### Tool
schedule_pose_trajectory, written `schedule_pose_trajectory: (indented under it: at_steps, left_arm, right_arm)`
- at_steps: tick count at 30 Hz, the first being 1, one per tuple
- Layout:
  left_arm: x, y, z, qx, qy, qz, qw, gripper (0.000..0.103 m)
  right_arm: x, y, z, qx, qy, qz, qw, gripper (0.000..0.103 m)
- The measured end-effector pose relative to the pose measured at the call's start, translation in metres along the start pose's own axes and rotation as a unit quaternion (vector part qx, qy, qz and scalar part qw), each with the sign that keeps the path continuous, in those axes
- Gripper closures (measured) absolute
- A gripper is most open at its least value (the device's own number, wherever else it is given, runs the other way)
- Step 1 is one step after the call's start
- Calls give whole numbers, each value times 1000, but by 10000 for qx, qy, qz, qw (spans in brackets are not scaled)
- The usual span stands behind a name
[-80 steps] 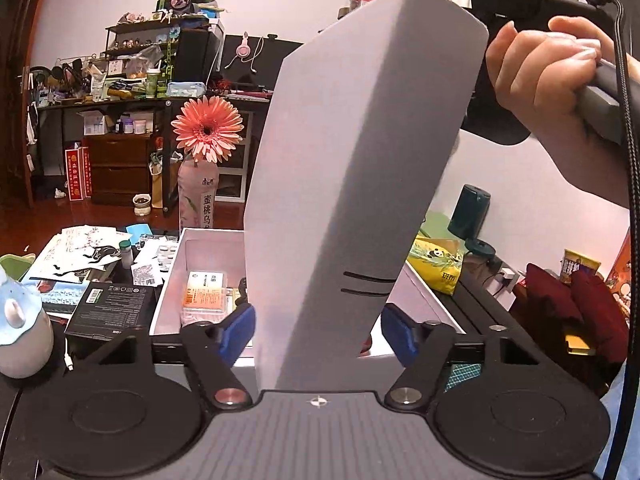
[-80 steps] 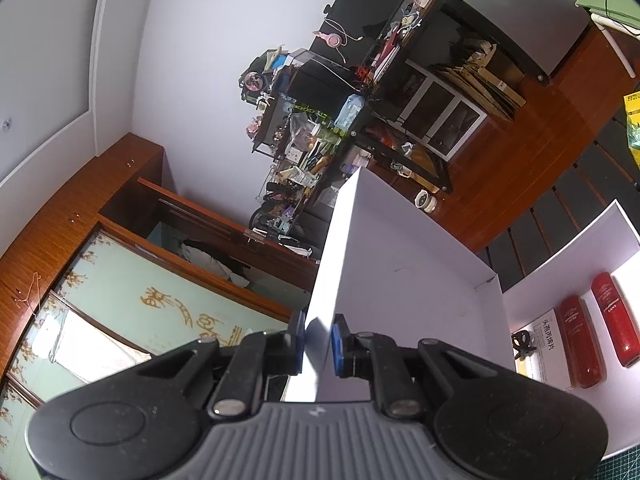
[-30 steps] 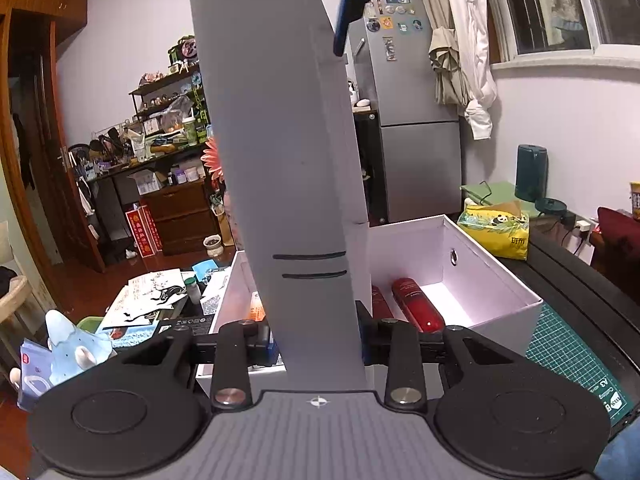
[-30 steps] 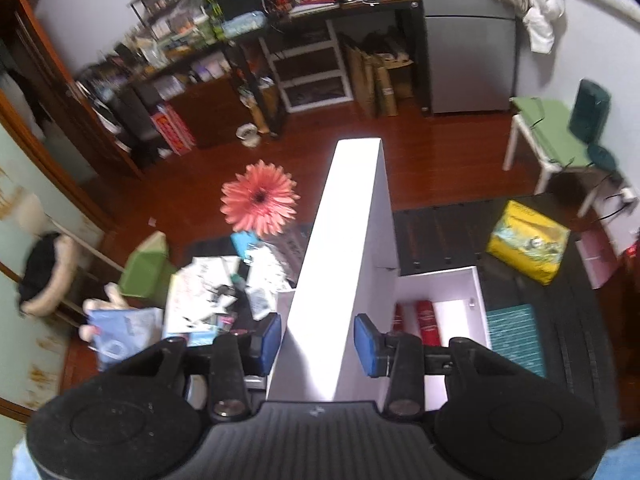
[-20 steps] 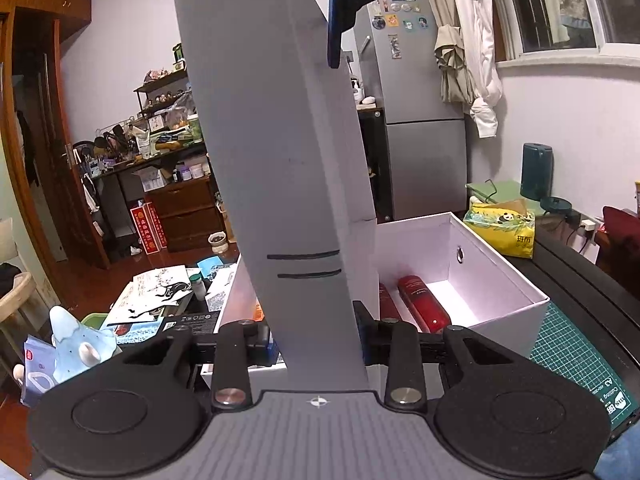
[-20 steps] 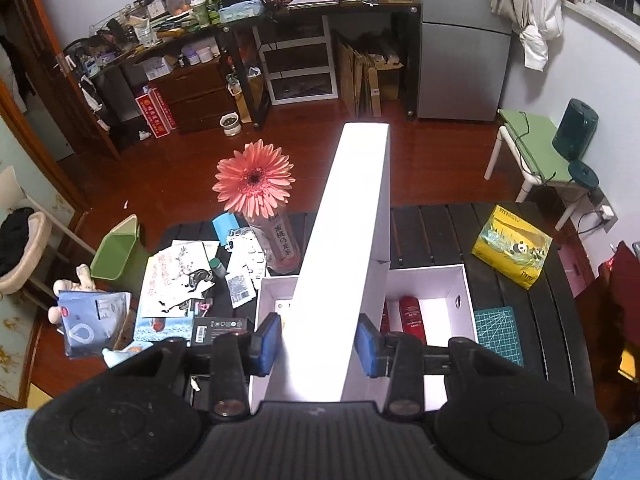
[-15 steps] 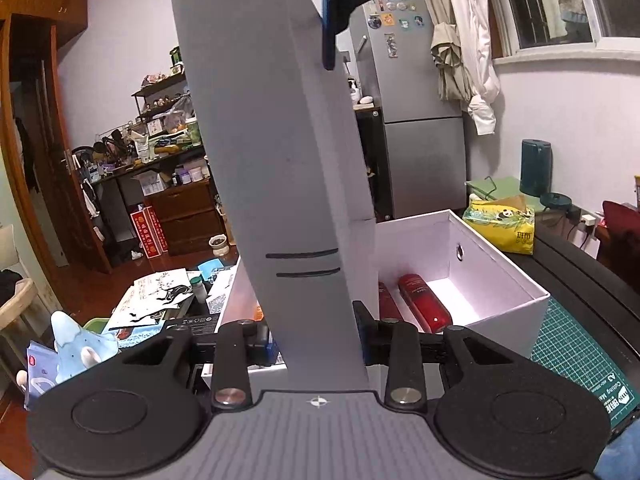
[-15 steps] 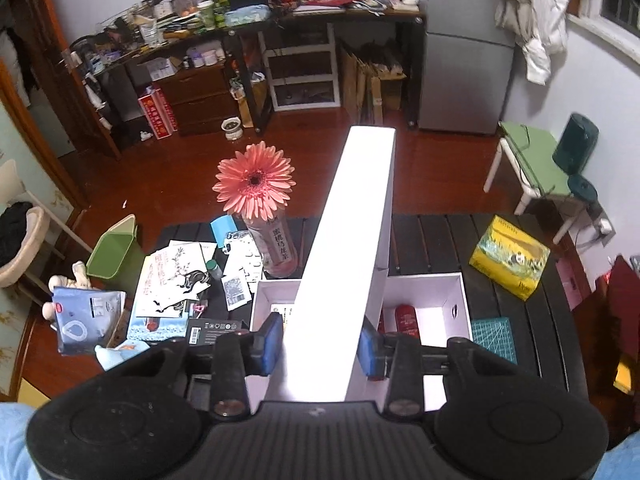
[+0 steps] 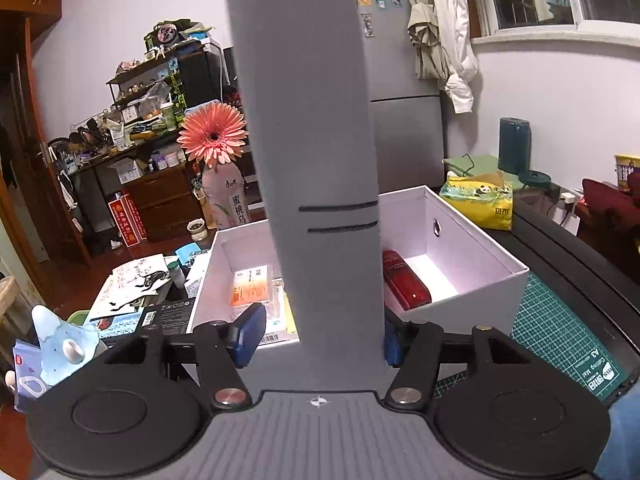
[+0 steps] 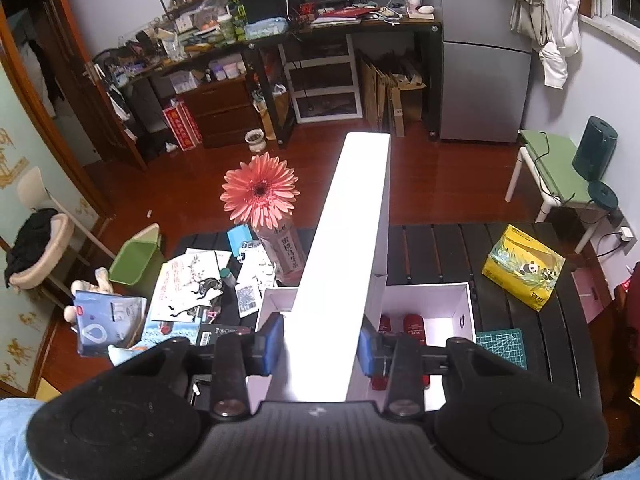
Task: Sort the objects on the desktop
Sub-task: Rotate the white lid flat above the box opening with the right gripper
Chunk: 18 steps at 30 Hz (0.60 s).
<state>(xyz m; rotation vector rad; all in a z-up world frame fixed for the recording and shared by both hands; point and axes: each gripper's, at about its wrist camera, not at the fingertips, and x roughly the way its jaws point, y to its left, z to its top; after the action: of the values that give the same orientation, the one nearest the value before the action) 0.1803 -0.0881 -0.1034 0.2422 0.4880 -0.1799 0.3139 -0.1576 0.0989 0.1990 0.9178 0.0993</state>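
Observation:
A white box lid (image 9: 316, 140) stands upright on edge over the open white storage box (image 9: 472, 280). My right gripper (image 10: 322, 346) grips the lid (image 10: 344, 248) from above across its rim. My left gripper (image 9: 320, 338) sits at the lid's lower end with its left pad (image 9: 250, 334) off the lid, so it is open. Inside the box lie red bottles (image 9: 404, 280) and an orange-and-white packet (image 9: 250, 290); the red bottles also show in the right wrist view (image 10: 412, 324).
A pink gerbera in a bottle (image 10: 262, 196) stands behind the box. Papers and cards (image 10: 192, 284) lie to the left, with a blue pouch (image 10: 108, 320). A yellow panda pack (image 10: 524, 266) and a green cutting mat (image 9: 560, 344) are to the right.
My left gripper has opened: its left pad has come off the lid. The right gripper still holds the lid upright, which has shifted slightly over the box.

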Motion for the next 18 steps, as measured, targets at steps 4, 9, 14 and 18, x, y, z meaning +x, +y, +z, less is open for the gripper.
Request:
schedule_pose_trajectory:
  at_steps: [4, 9, 14, 18]
  left_arm:
    - [0, -4, 0, 66, -1, 6, 10000, 42]
    - [0, -5, 0, 92, 31, -20, 10000, 38]
    - [-1, -7, 0, 133, 133, -135, 9997, 36]
    - [-3, -10, -1, 227, 113, -190, 9995, 33]
  right_arm:
    - [-4, -16, -1, 100, -26, 120, 9999, 67]
    - [-7, -40, -3, 198, -32, 256, 9995, 67]
    - [-8, -66, -9, 374, -142, 450, 9982, 66]
    - [-7, -89, -14, 542, -210, 511, 9970, 67]
